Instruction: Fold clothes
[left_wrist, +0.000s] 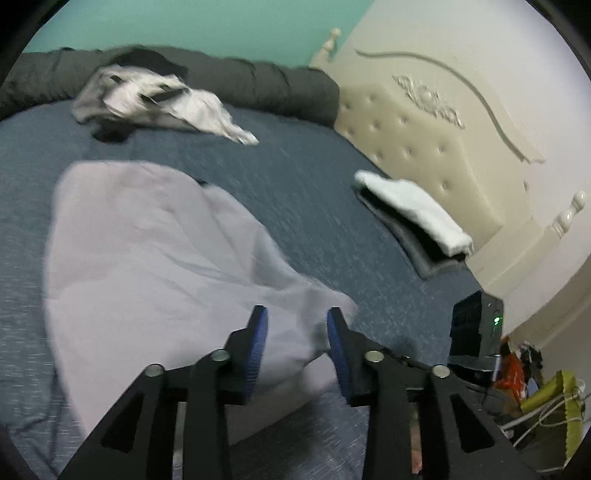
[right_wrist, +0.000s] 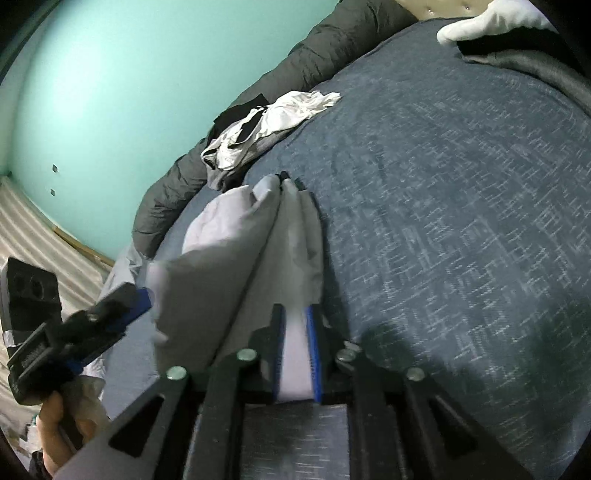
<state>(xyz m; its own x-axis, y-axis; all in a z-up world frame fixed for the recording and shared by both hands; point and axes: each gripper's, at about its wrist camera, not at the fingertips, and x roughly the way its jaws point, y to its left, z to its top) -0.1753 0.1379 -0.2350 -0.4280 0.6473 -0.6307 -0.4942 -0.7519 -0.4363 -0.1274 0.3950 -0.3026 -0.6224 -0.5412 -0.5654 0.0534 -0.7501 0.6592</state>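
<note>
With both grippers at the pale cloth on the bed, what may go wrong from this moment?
1. The left gripper is open around the pale cloth, so this edge may slip out and undo the fold.
2. The right gripper has only a narrow strip between its fingers; a pull may free it.
3. The cloth is bunched in ridges, so creases may be pressed in.

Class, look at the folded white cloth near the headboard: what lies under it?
The folded white cloth rests on a dark grey folded garment, which lies on the blue bedspread. A black gap or layer shows between them; whether more lies inside is hidden.
</note>
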